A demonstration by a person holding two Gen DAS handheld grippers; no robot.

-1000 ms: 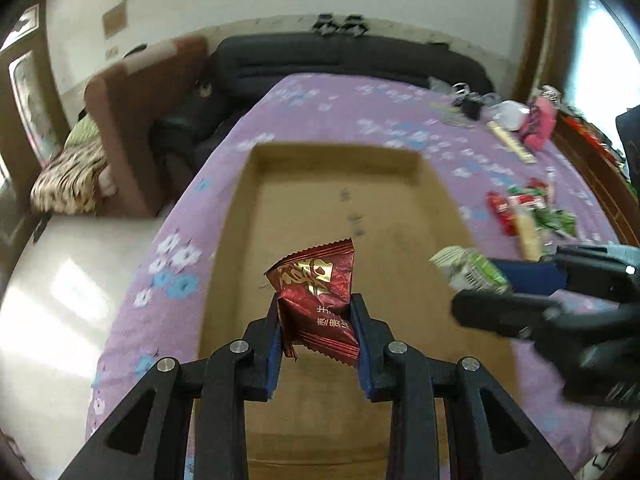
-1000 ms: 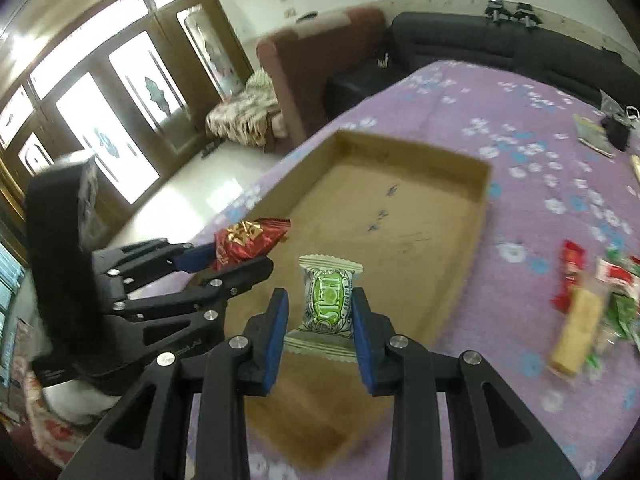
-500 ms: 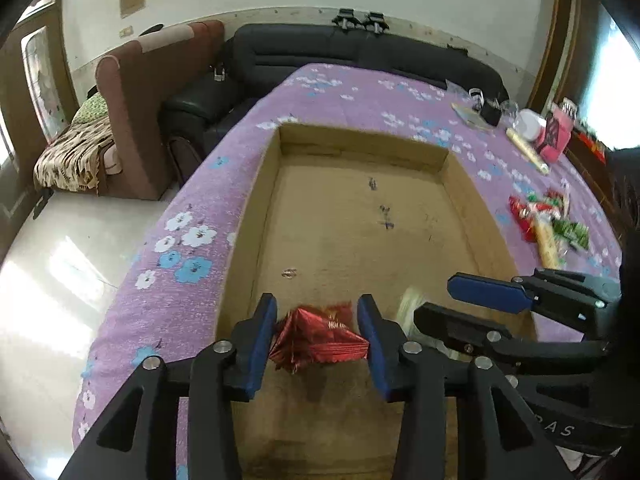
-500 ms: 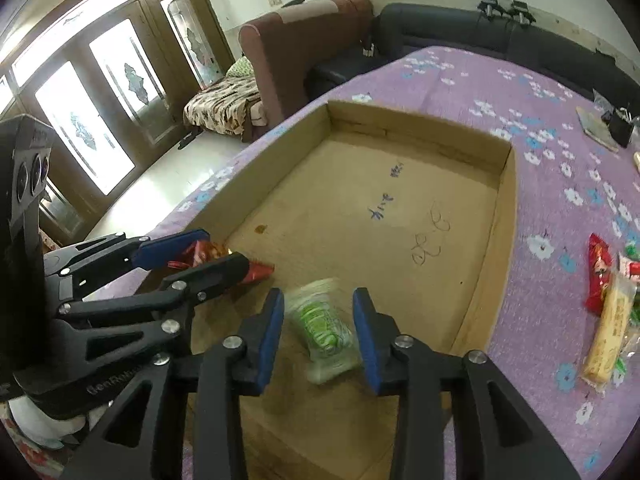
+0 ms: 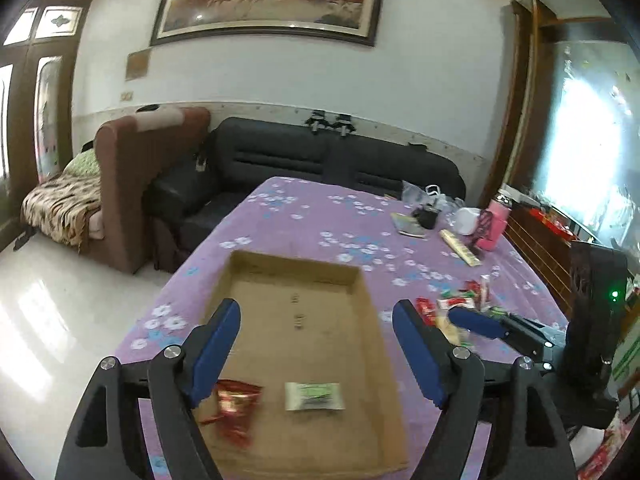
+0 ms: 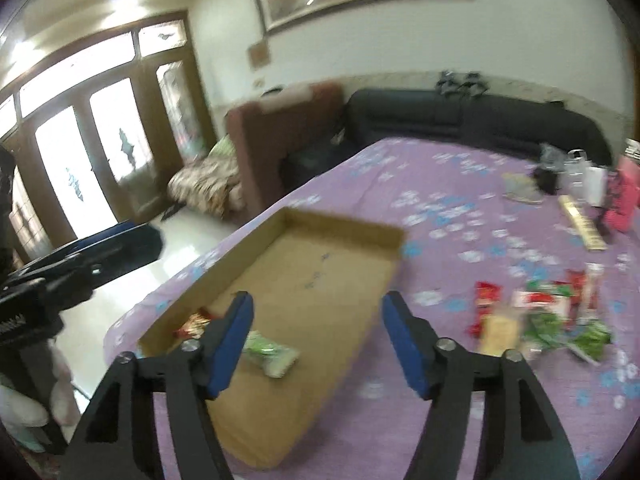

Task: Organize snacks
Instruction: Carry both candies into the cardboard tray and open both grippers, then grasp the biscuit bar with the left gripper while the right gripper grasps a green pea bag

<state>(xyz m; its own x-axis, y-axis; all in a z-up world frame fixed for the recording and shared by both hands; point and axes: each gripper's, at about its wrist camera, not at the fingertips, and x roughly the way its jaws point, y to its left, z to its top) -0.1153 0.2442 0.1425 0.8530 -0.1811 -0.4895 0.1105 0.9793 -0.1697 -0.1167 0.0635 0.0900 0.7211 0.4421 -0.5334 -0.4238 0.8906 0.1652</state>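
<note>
Above the near end of a shallow cardboard tray (image 5: 224,280), the left gripper (image 5: 316,344) and right gripper (image 6: 316,338) hang with jaws just spread wide, gripping nothing. Below them, a red snack packet (image 5: 234,408) and green snack packet (image 5: 314,396) lie side by side on the tray floor. Farther right, loose snacks (image 6: 540,312) litter the purple flowered cloth (image 5: 320,216).

Black hand-held gripper (image 5: 316,352), blue pads (image 5: 216,350), silver screws.
</note>
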